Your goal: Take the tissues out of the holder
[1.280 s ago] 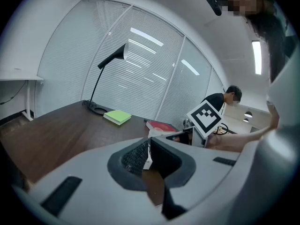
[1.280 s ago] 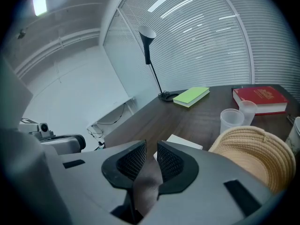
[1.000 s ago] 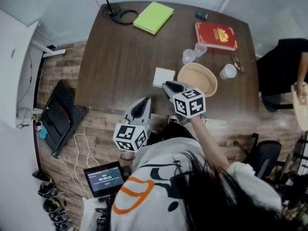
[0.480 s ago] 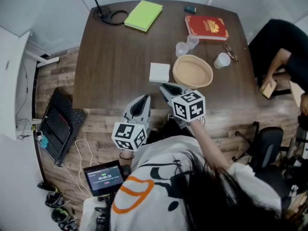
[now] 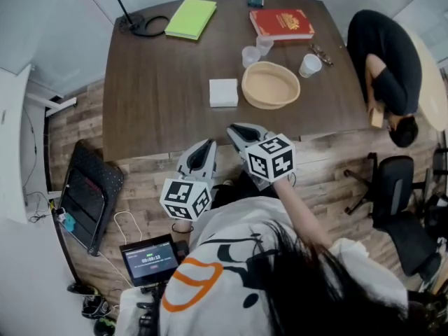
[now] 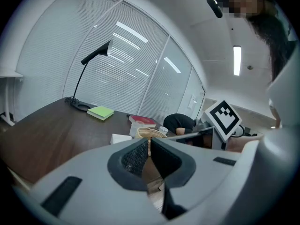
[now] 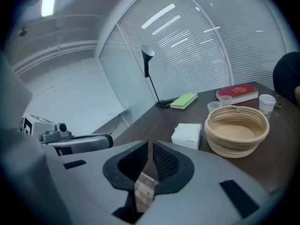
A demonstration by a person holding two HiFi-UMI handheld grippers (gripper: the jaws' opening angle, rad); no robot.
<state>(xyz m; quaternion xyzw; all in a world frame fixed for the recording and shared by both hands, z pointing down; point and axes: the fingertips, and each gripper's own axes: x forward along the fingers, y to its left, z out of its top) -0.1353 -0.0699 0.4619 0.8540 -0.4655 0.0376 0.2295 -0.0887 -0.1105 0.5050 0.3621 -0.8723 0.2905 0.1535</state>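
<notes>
I see dark wood table (image 5: 161, 82) on wood-plank floor (image 5: 140, 182). Black desk lamp (image 7: 147, 51) at table's far corner. Glass walls with white blinds (image 7: 201, 46) behind. Long ceiling light (image 6: 236, 60) lit. Black office chair (image 5: 392, 184) at right. White furniture (image 5: 14, 145) at left, maybe shelf; edge of view unclear.

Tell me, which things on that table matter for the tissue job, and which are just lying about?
For the job:
white box, apparently the tissue holder.

Just lying about:
woven basket, red book, green notepad, clear cups, white cup, desk lamp.
</notes>
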